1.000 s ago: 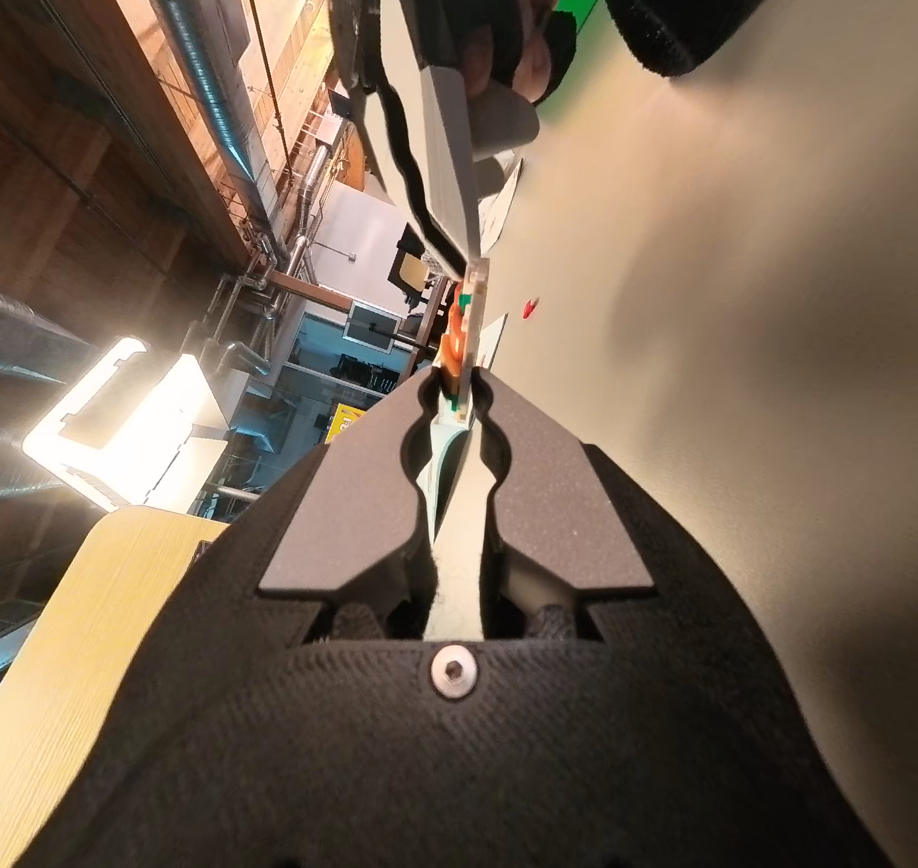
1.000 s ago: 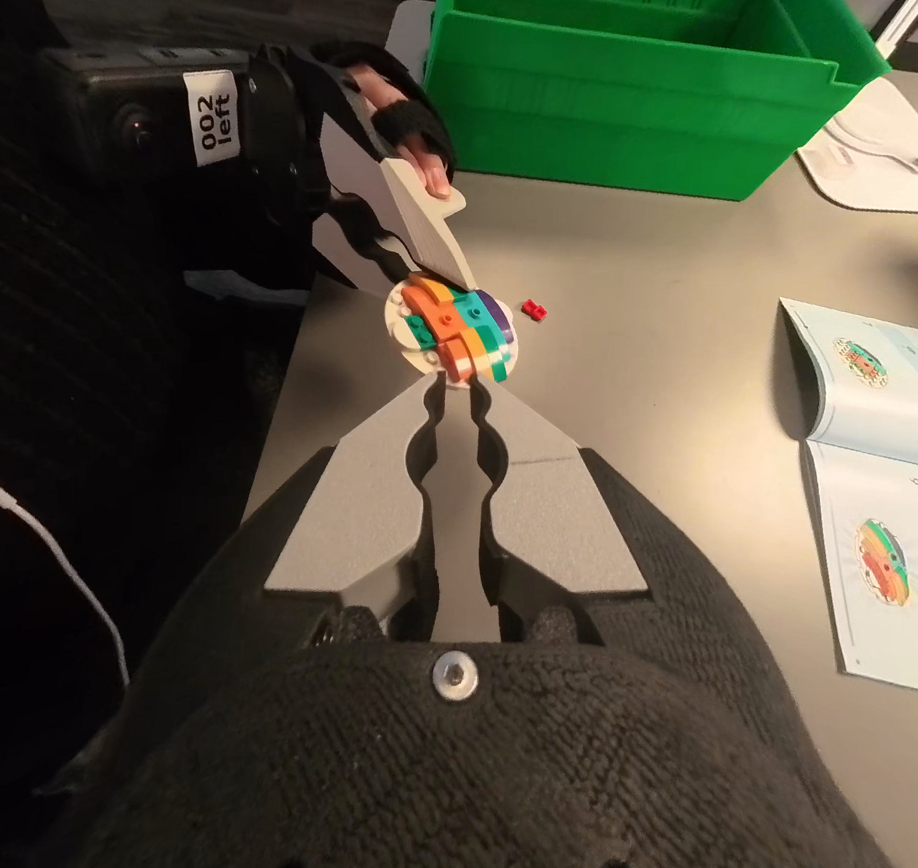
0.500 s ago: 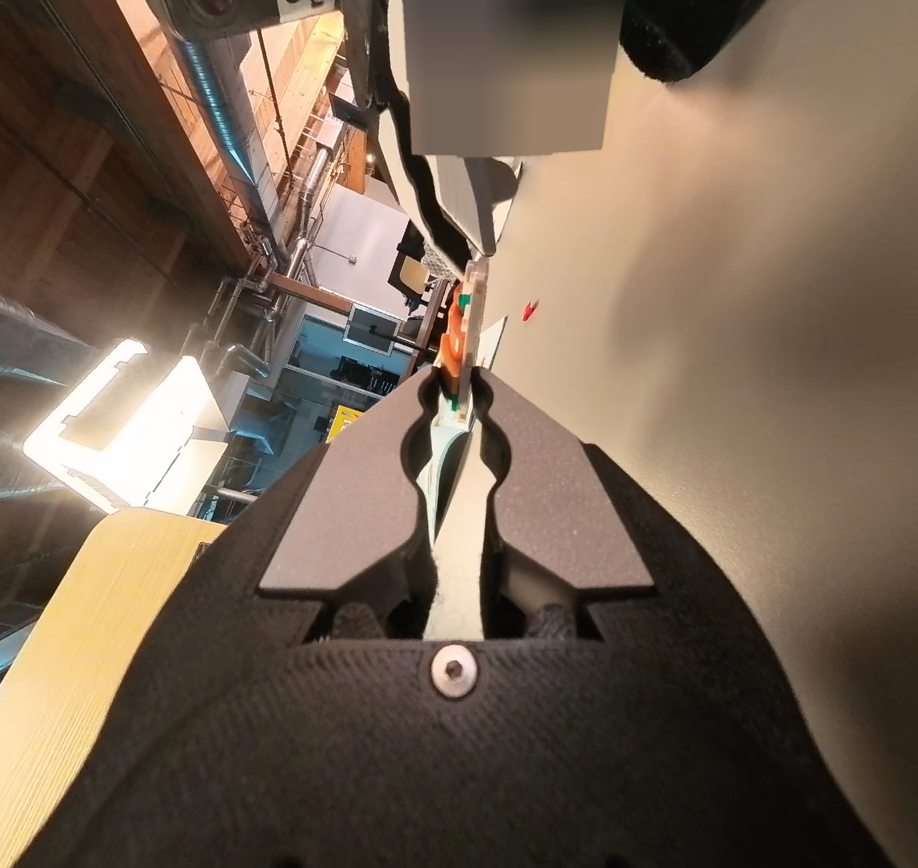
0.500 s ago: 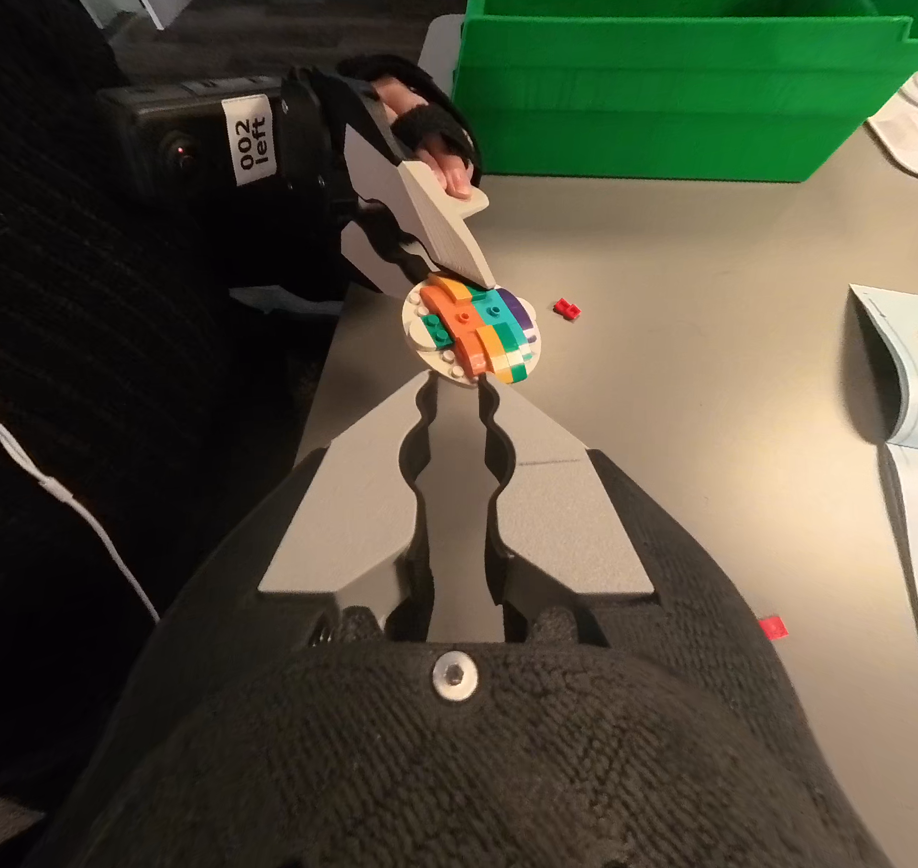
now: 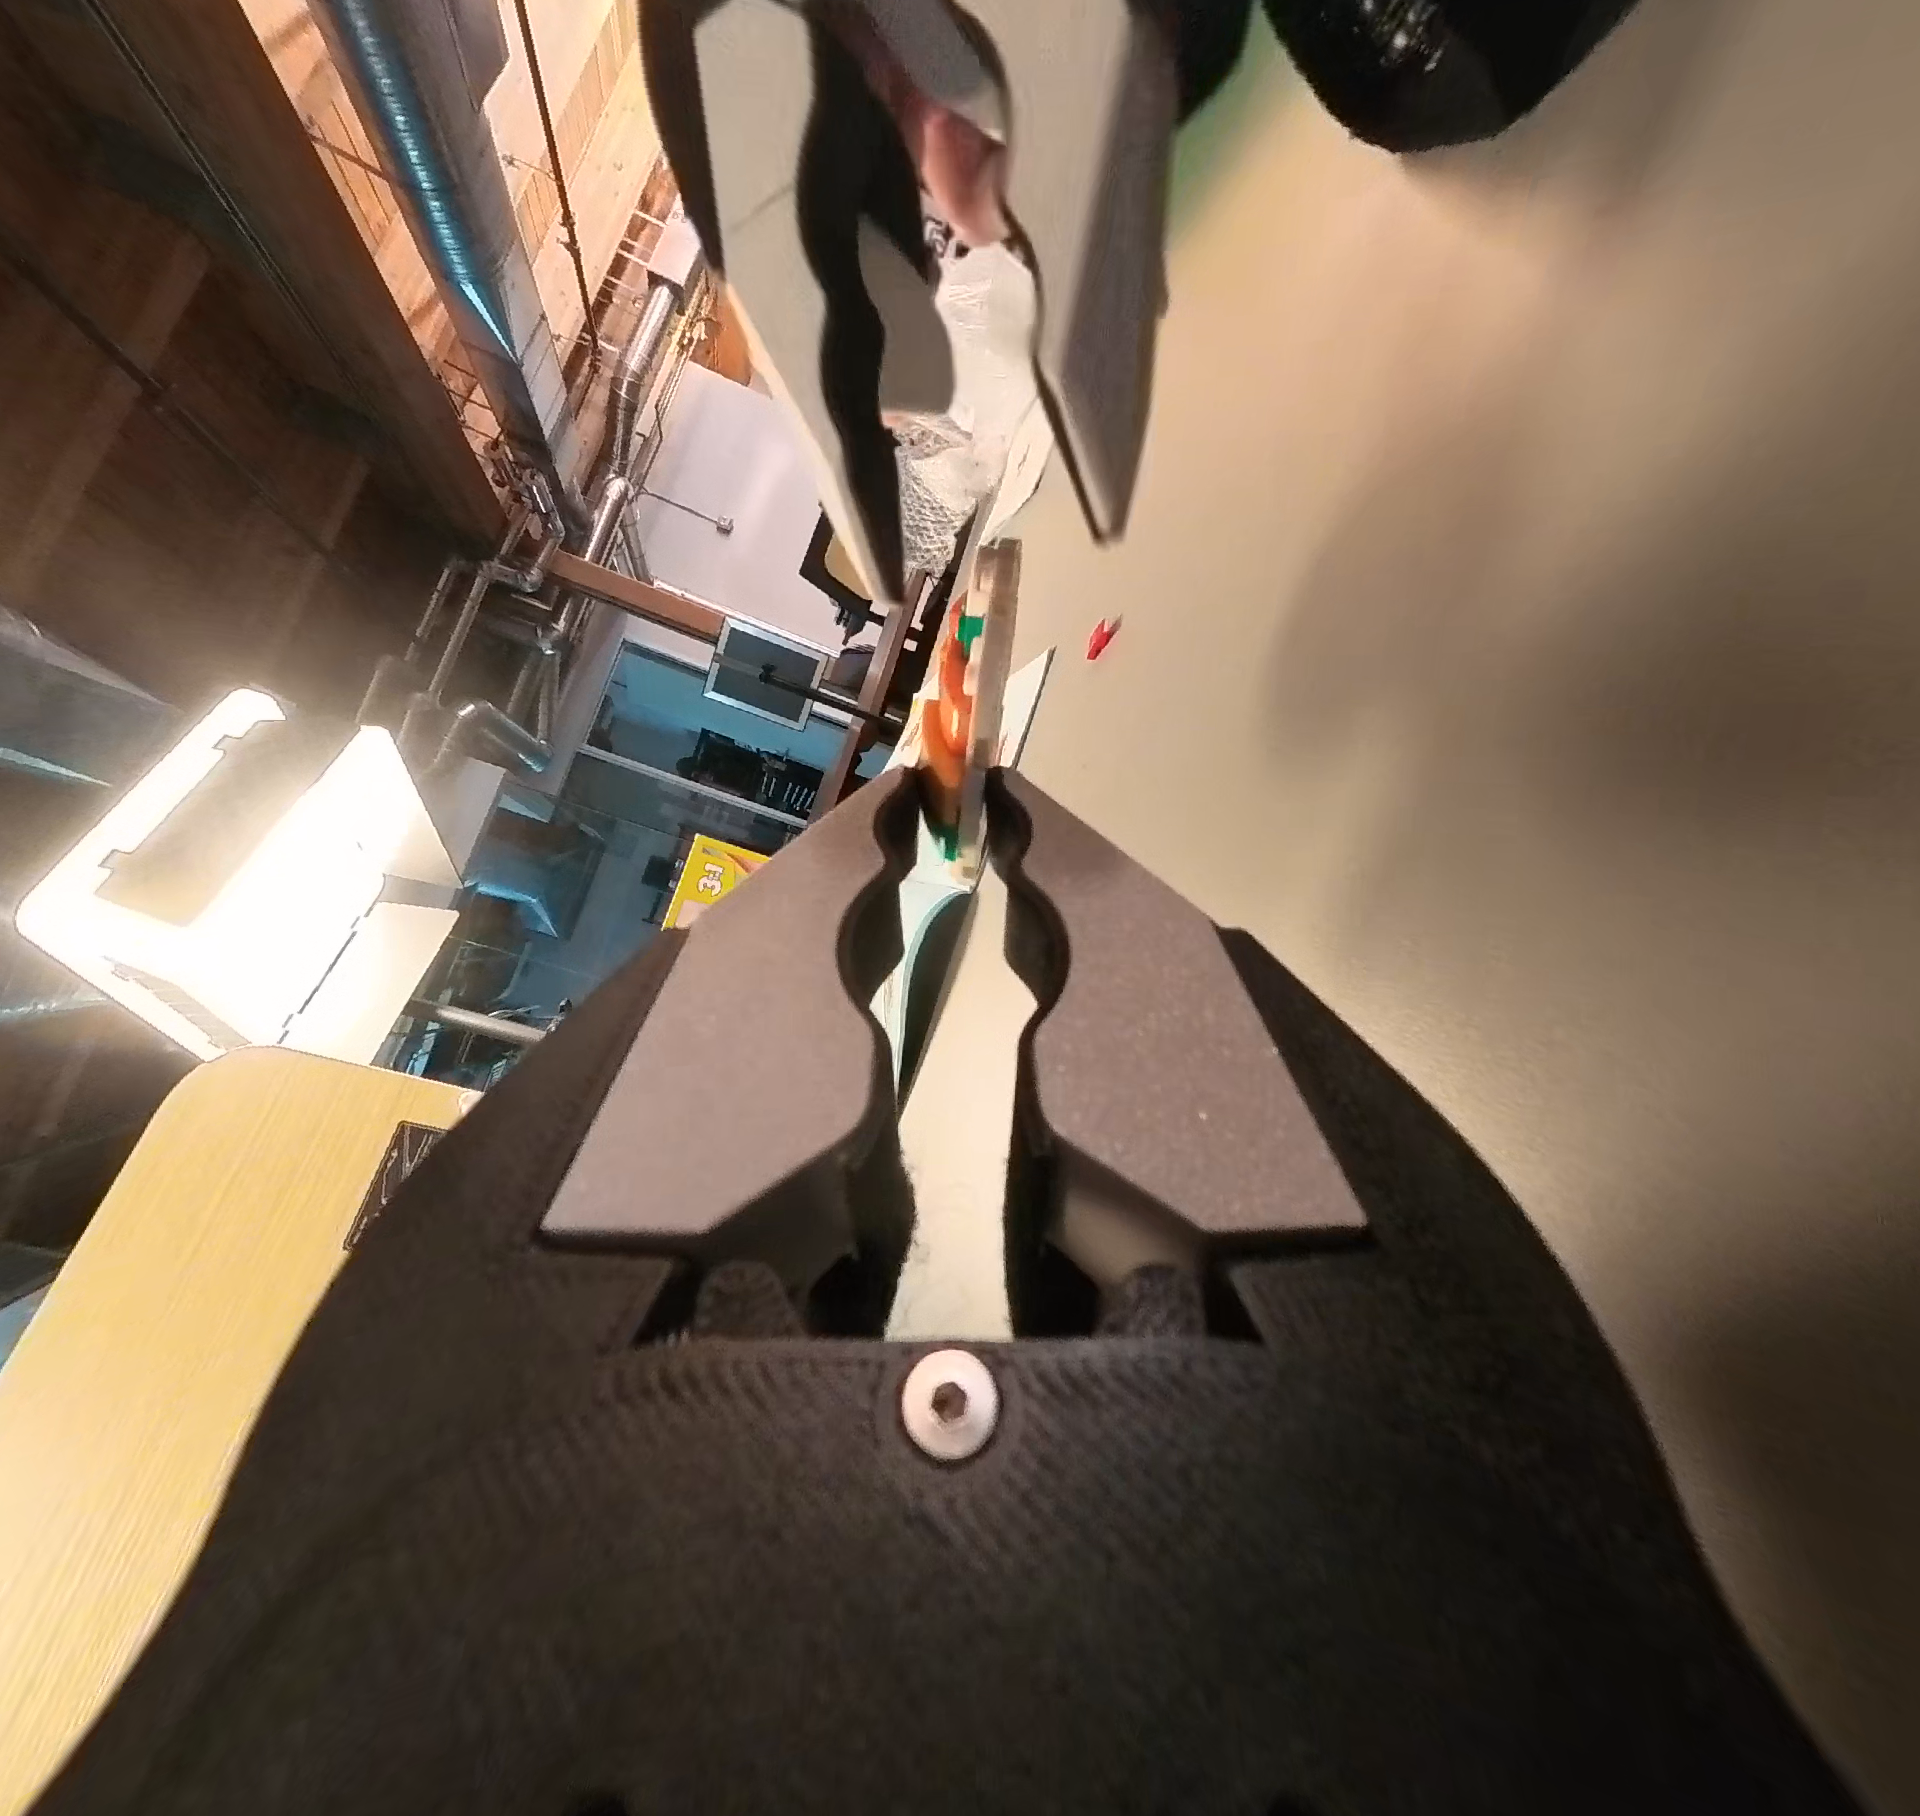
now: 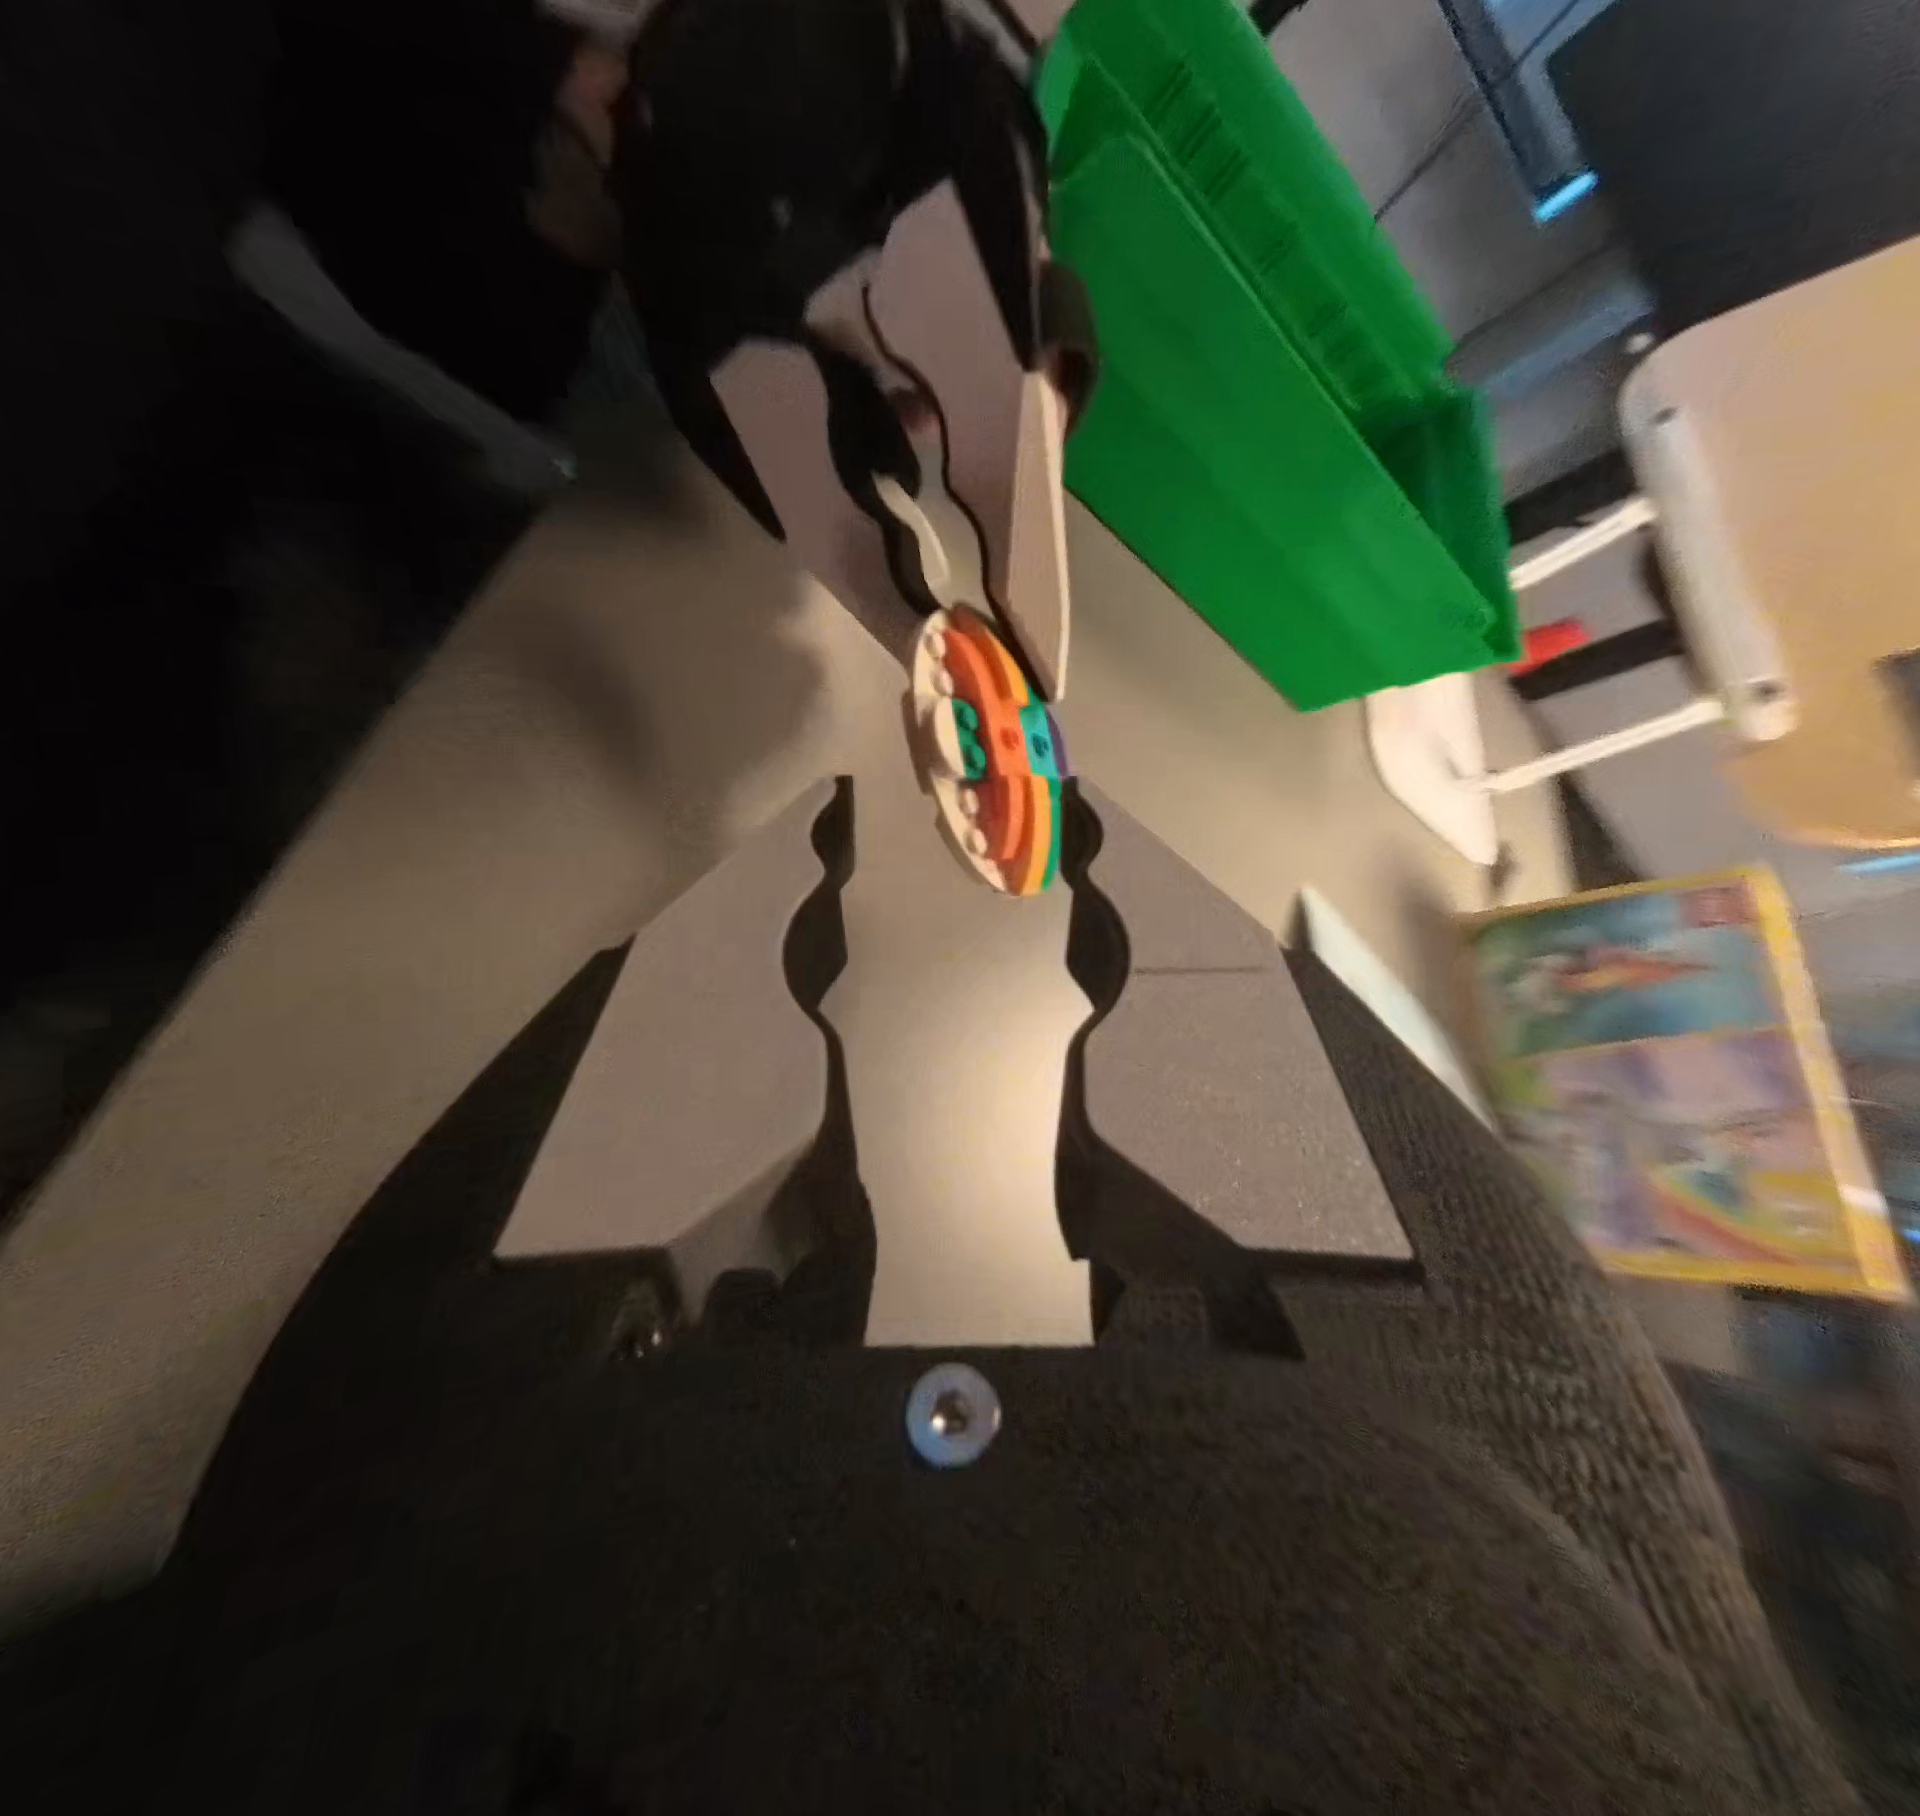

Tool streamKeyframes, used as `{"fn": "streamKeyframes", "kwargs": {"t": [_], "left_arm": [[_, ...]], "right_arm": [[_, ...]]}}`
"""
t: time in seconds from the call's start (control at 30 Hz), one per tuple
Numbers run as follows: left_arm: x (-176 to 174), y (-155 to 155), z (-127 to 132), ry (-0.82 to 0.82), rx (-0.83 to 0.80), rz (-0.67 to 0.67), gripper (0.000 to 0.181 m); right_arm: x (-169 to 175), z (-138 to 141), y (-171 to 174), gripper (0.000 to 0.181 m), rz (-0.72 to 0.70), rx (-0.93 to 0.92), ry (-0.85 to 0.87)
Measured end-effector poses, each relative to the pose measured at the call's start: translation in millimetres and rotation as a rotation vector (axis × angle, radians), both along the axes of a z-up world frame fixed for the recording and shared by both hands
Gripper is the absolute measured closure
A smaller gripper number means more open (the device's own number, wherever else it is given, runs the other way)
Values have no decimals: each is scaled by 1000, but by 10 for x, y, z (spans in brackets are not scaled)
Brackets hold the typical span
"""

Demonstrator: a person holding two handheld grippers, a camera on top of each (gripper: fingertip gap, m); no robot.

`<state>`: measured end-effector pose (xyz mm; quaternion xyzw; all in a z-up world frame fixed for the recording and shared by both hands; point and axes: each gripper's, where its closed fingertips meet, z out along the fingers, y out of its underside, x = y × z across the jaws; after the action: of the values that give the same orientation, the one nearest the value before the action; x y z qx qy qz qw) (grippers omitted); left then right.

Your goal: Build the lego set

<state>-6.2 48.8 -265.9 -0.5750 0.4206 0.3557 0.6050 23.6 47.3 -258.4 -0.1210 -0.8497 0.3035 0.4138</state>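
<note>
A round white lego disc carries orange, green, teal and purple bricks. My left gripper is shut on its near edge, and the disc shows edge-on above the table. In the right wrist view the left gripper grips the disc from the far side. My right gripper is open, with its fingertips on either side of the disc's lower edge. In the left wrist view the right gripper hangs open just over the disc's far edge. I cannot tell if its fingers touch the disc.
A green bin stands at the back of the grey table. A small red brick lies on the table beyond the disc. A colourful lego box is at the right. The right wrist view is tilted and blurred. Only a small space, under 4 cm, lies between the two pairs of fingers.
My right gripper has opened, rolled over and moved in so its jaws stand either side of the disc's edge. My left gripper keeps hold of the disc, now turned more edge-on.
</note>
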Motion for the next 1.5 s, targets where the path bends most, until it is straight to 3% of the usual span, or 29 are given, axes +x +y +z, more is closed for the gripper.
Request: {"fn": "streamKeyframes", "kwargs": {"t": [0.17, 0.63, 1.5], "left_arm": [[2, -1, 2, 7, 3, 2, 169], [-13, -10, -37, -51, -48, -7, 170], [42, 2, -157, -54, -123, -31, 169]], "right_arm": [[-73, -89, 56, 153, -31, 239, 119], [-120, -67, 67, 172, -61, 383, 241], [-118, -181, 133, 174, -114, 424, 120]]}}
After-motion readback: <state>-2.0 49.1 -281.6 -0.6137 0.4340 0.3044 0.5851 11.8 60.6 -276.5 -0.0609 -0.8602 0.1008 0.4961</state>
